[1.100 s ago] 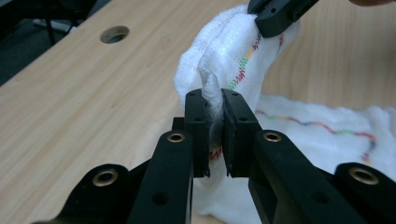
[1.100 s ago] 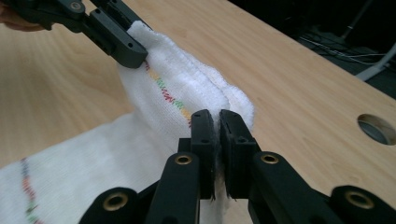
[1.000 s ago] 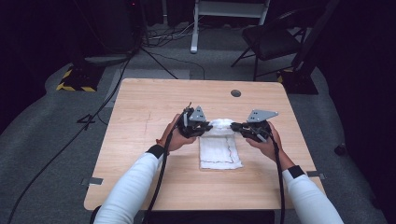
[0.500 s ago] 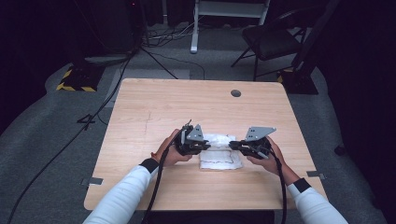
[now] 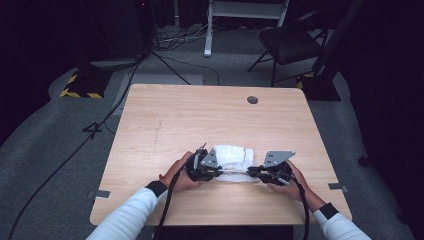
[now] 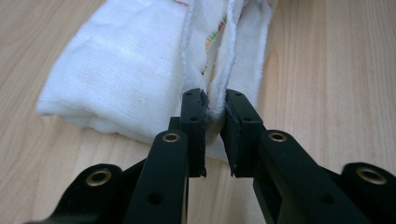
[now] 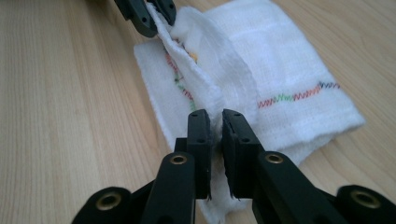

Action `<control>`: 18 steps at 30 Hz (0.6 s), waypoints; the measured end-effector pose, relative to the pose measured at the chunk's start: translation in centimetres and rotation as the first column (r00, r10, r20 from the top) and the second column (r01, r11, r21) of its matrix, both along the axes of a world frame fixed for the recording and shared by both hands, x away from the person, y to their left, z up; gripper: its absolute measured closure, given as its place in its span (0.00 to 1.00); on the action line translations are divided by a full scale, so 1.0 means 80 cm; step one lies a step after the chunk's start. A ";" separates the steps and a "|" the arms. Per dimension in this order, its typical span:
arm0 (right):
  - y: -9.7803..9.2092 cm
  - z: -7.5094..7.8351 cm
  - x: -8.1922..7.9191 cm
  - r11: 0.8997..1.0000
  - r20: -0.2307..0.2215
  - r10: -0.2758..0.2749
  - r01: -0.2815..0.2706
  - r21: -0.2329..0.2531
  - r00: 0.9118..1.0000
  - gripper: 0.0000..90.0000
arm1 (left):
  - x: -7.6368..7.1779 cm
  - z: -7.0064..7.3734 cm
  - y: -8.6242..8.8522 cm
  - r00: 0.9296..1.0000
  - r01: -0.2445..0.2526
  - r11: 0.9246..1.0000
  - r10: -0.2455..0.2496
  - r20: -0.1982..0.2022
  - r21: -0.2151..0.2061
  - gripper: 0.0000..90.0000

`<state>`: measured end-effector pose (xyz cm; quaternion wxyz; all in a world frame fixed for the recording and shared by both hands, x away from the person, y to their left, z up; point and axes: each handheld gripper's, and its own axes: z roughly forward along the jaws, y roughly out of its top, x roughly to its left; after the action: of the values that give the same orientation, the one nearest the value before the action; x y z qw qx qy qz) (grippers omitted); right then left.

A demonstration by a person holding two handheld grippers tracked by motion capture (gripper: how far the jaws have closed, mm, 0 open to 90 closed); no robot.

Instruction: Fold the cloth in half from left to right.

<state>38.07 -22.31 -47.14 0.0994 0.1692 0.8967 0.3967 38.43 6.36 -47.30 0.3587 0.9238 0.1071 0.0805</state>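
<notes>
A white cloth (image 5: 231,159) with a rainbow stitched line lies folded near the table's front edge. My left gripper (image 5: 217,172) is shut on the cloth's near left corner, seen up close as the white cloth (image 6: 140,70) pinched between the jaws of the left gripper (image 6: 215,109). My right gripper (image 5: 251,172) is shut on the near right corner. In the right gripper view the cloth (image 7: 261,79) has its edge lifted into the right gripper (image 7: 215,123), with the left gripper (image 7: 156,14) holding the far end.
The wooden table (image 5: 200,120) has a round cable hole (image 5: 252,99) at its back right. A chair (image 5: 292,42) and cables stand on the floor behind the table. White sleeves (image 5: 127,217) come in from the bottom.
Both grippers have pulled the cloth's far edge toward the front of the table, folding the cloth over itself. The cloth now lies shorter and nearer the front edge.
</notes>
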 end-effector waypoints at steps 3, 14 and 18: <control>-0.008 -0.003 -0.005 1.000 -0.016 -0.007 0.007 -0.002 1.000 0.88 | -0.006 -0.001 0.002 1.000 0.000 1.000 0.000 0.000 -0.001 0.84; -0.035 0.010 -0.009 0.991 0.033 -0.127 0.126 0.037 0.991 0.68 | -0.031 0.005 0.019 1.000 -0.004 1.000 0.004 -0.008 -0.011 0.74; -0.030 0.014 -0.002 0.987 0.056 -0.160 0.158 0.031 0.986 0.60 | -0.032 0.012 0.025 0.999 -0.050 0.998 0.051 0.018 -0.036 0.65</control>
<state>37.93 -24.73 -45.99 0.1546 0.2301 0.8718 0.4040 35.87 8.33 -46.33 0.3741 0.9134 0.1285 0.0963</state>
